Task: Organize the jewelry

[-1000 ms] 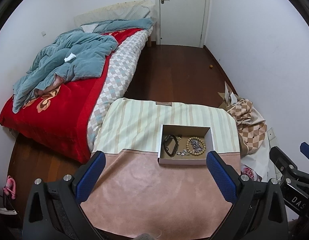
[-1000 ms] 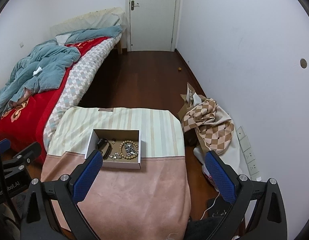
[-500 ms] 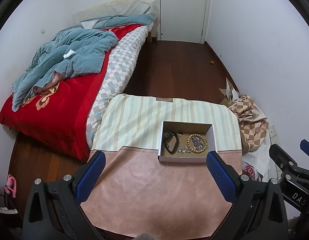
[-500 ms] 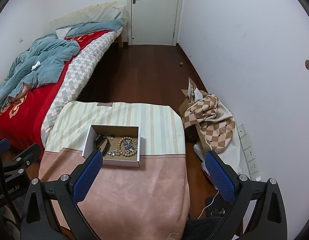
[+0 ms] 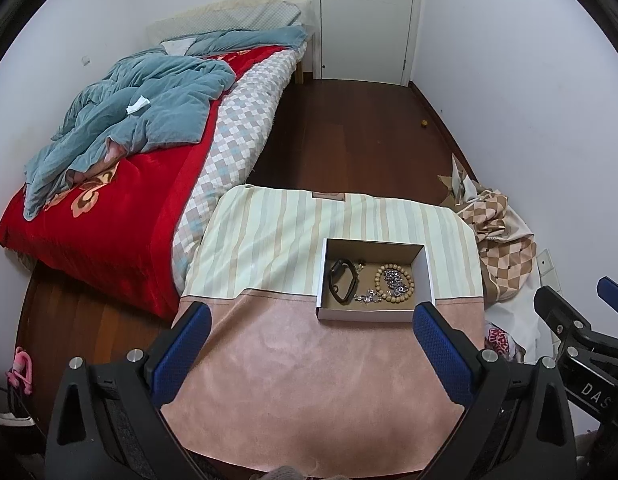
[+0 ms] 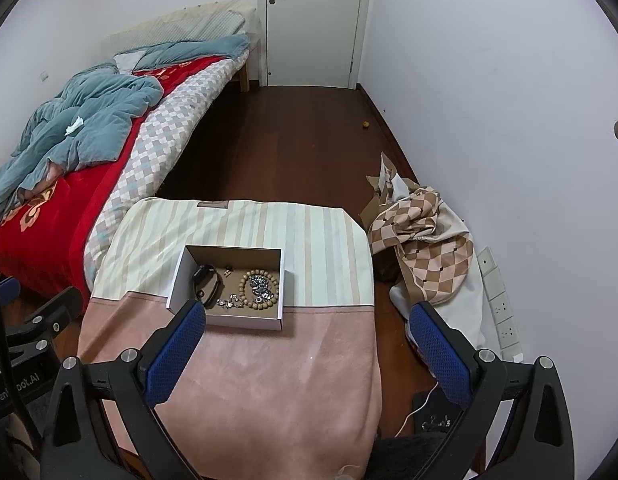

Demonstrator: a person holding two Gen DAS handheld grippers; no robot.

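Both grippers have drifted closer to the box (image 5: 375,286) since a second ago.
Left gripper (image 5: 311,350) and right gripper (image 6: 307,350) hang released, empty; the box sits ahead, right of left's centre, left of right's, jewelry (image 6: 237,286) inside. Only the right view shows wall sockets (image 6: 501,310).

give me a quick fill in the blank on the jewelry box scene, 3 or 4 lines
1. The wooden bead bracelet lies inside the open ____.
2. In the box, the black band lies to the ____ of the bead bracelet in the left wrist view.
3. The left gripper and the right gripper both hold ____.
4. The box rests on a table covered by a ____.

Missing words: box; left; nothing; cloth
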